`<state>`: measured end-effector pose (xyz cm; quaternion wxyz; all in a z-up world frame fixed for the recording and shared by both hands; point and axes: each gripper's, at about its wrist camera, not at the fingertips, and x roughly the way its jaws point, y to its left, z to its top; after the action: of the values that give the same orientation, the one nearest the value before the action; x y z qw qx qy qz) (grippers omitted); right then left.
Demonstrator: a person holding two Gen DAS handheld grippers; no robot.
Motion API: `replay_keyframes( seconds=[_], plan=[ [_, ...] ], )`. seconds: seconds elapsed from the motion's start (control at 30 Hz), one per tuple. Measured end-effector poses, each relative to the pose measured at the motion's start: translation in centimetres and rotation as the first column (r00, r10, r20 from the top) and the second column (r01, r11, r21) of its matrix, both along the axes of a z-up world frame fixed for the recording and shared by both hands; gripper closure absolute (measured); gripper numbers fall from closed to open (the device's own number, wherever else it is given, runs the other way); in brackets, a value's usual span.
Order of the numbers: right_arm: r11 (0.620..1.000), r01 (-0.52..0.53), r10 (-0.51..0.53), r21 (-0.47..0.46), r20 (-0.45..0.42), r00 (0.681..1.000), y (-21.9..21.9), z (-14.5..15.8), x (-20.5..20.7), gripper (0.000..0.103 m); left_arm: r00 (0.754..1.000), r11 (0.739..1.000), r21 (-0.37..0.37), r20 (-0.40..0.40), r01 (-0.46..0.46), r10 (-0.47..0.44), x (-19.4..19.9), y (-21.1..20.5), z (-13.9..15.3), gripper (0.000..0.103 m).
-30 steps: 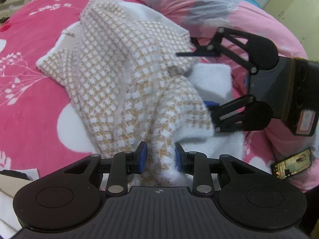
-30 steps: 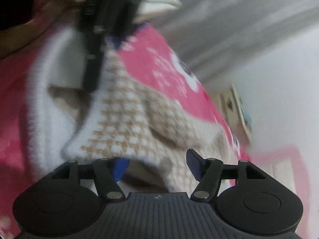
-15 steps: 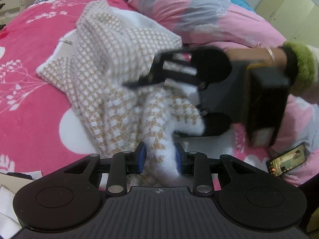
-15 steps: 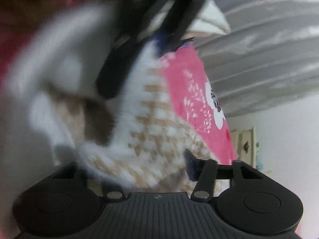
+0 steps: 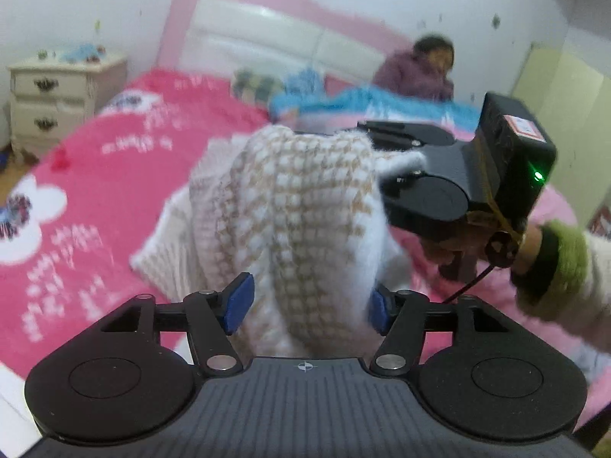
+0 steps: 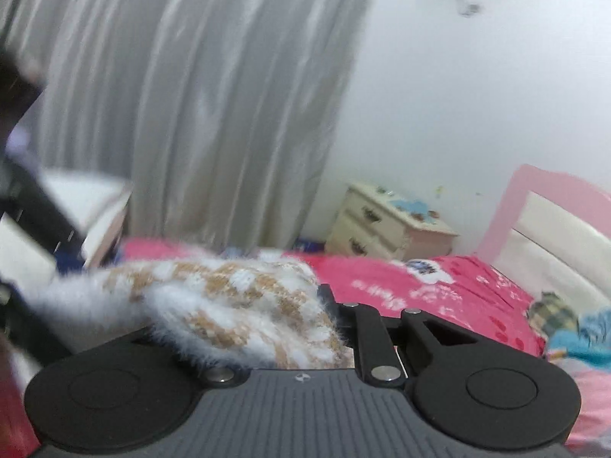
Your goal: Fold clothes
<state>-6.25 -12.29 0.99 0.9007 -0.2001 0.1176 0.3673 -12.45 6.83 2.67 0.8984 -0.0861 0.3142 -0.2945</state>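
From the left wrist view, the left tongs (image 5: 307,305) stand fairly wide, their blue pads either side of a hanging fold of the fuzzy white-and-tan checked sweater (image 5: 294,206); the right pad seems to touch the knit and the left pad stands clear, so I cannot tell whether they truly hold it. The sweater is lifted above the pink bedspread (image 5: 95,198), bunched in a hump between the two tools, its upper edge reaching into the right tongs (image 5: 385,149), which a hand (image 5: 508,244) in a green-cuffed sleeve carries. A cream nightstand (image 5: 53,95) stands beside the bed, and a person in purple sits by the headboard. From the right wrist view, the knit is heaped over the mouth of the right tongs and hides the left finger, so the closure cannot be read, though the cloth appears carried there. The picture is blurred. To fold well from here, I judge both grips should catch matching edges rather than a bunched middle, draw the fabric taut and level between them, and lay it flat on the bed without dragging the nap.
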Motion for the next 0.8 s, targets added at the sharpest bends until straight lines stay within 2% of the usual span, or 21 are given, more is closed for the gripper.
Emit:
replay_keyframes(
  seconds=[0.1, 0.17, 0.3, 0.37, 0.47, 0.6, 0.67, 0.73, 0.8],
  plan=[
    [0.995, 0.054, -0.052, 0.088, -0.027, 0.998, -0.8, 2.2, 2.4, 0.087, 1.0, 1.0, -0.01, 0.024, -0.014, 0.014, 0.3, -0.1, 0.5, 0.039],
    [0.991, 0.087, -0.083, 0.097, -0.052, 0.995, -1.1, 3.2, 4.2, 0.087, 0.999, 1.0, -0.014, 0.026, -0.019, 0.019, 0.6, -0.2, 0.7, 0.038],
    [0.984, 0.152, -0.139, 0.097, -0.127, 0.982, -1.2, 3.3, 7.0, 0.087, 0.998, 1.0, -0.005, -0.057, 0.003, -0.004, 0.9, -1.0, 0.0, 0.037],
    [0.981, 0.166, -0.147, 0.102, -0.173, 0.974, -1.0, 2.9, 8.1, 0.087, 0.995, 1.0, -0.028, -0.104, 0.002, -0.005, 1.2, -1.4, -0.6, 0.037],
    [0.984, 0.152, -0.127, 0.089, -0.237, 0.963, -1.0, 2.5, 8.0, 0.087, 0.983, 0.994, -0.109, -0.183, -0.007, -0.014, 1.9, -1.8, -1.9, 0.036],
    [0.994, 0.093, -0.071, 0.057, -0.311, 0.948, 0.1, 2.5, 7.8, 0.087, 0.984, 0.994, -0.096, -0.178, -0.048, 0.03, 3.2, -2.8, -3.2, 0.036],
    [0.998, 0.067, -0.057, 0.021, -0.312, 0.948, 0.8, 2.6, 7.2, 0.087, 0.977, 0.985, -0.154, -0.207, -0.075, 0.042, 3.9, -2.6, -3.5, 0.033],
    [0.999, 0.049, -0.049, -0.008, -0.318, 0.947, 1.4, 2.5, 7.0, 0.086, 0.968, 0.959, -0.265, -0.25, -0.103, 0.034, 4.3, -1.8, -3.6, 0.026],
    [0.999, 0.039, -0.045, -0.024, -0.337, 0.94, 1.6, 2.2, 7.3, 0.086, 0.963, 0.935, -0.332, -0.267, -0.124, 0.033, 4.3, -1.3, -3.5, 0.02]
  ],
)
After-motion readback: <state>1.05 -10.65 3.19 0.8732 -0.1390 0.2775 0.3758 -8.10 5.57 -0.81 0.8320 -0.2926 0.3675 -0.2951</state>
